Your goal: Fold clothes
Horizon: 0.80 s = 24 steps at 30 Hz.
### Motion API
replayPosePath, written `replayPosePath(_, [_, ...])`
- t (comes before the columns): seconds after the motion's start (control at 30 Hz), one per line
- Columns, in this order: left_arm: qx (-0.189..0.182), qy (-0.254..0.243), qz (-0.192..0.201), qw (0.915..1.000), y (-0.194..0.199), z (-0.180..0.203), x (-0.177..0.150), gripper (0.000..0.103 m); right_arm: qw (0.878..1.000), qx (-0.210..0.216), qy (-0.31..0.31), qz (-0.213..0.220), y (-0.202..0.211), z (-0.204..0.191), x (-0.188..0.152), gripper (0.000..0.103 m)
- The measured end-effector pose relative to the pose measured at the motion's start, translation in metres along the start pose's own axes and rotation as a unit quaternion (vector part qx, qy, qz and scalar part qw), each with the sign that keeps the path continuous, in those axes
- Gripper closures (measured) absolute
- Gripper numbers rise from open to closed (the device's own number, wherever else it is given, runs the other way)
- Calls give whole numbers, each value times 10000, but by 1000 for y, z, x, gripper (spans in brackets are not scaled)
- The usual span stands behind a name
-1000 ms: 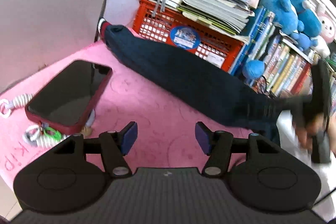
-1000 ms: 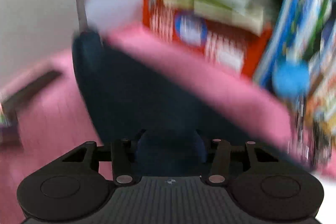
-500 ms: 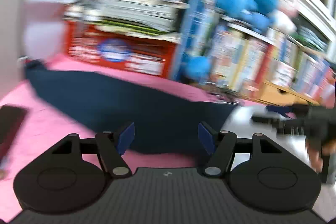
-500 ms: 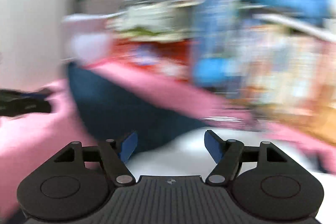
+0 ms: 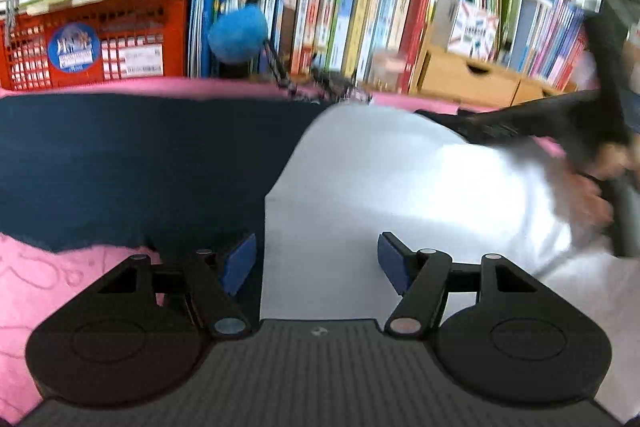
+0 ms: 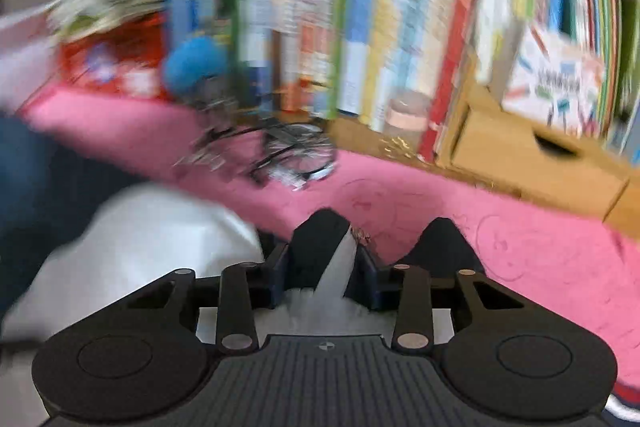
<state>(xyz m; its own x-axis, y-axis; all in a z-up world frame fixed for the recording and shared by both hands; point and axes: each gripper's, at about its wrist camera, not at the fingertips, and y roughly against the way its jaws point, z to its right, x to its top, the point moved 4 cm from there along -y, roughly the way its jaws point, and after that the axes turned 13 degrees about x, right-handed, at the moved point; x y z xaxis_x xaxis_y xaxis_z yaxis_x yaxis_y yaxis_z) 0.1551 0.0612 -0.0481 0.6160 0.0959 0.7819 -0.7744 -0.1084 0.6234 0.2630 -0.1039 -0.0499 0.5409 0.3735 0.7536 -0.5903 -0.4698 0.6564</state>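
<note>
A second ago my left gripper hung over bare pink mat with a phone at lower left of the frame; now the phone is gone from view and the spread fingers straddle the seam where the navy garment meets a white garment. My right gripper, clamped on navy cloth then and open half a second ago, now pinches a ridge of the white garment at lower centre.
</note>
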Motion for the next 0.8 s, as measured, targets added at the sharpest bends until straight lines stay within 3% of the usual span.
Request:
replayPosePath(0.17, [35,-275,56,9996,-3,7,-9,23,9987,195,388,-274,24,-19,-27,59])
replayPosePath(0.27, [-22,-311,29,9995,-4,8,-10,18,9994,252,-31,-218,26,-7,-10,44])
replayPosePath(0.3, [-24,-311,27,9995,-4,9,-10,18,9997,180,-142,-89,22,-3,-5,44])
replayPosePath(0.33, [-24,-310,26,9995,-5,10,-9,18,9996,103,-250,47,18,1,1,49])
replayPosePath(0.37, [-24,-314,24,9995,-6,10,-8,17,9992,26,-359,183,14,5,6,68])
replayPosePath(0.47, [-34,-337,11,9994,-7,12,-8,14,9957,-207,-683,590,3,17,23,81])
replayPosePath(0.6, [-35,-371,2,9993,-7,12,-8,12,9860,-515,-1113,1130,-11,33,44,85])
replayPosePath(0.67, [-46,-388,-5,9992,-7,13,-9,9,9811,-611,-1164,1420,-9,38,53,96])
replayPosePath(0.8, [-19,-460,-20,9989,-8,15,-9,7,9724,-673,-899,2044,18,40,68,91])
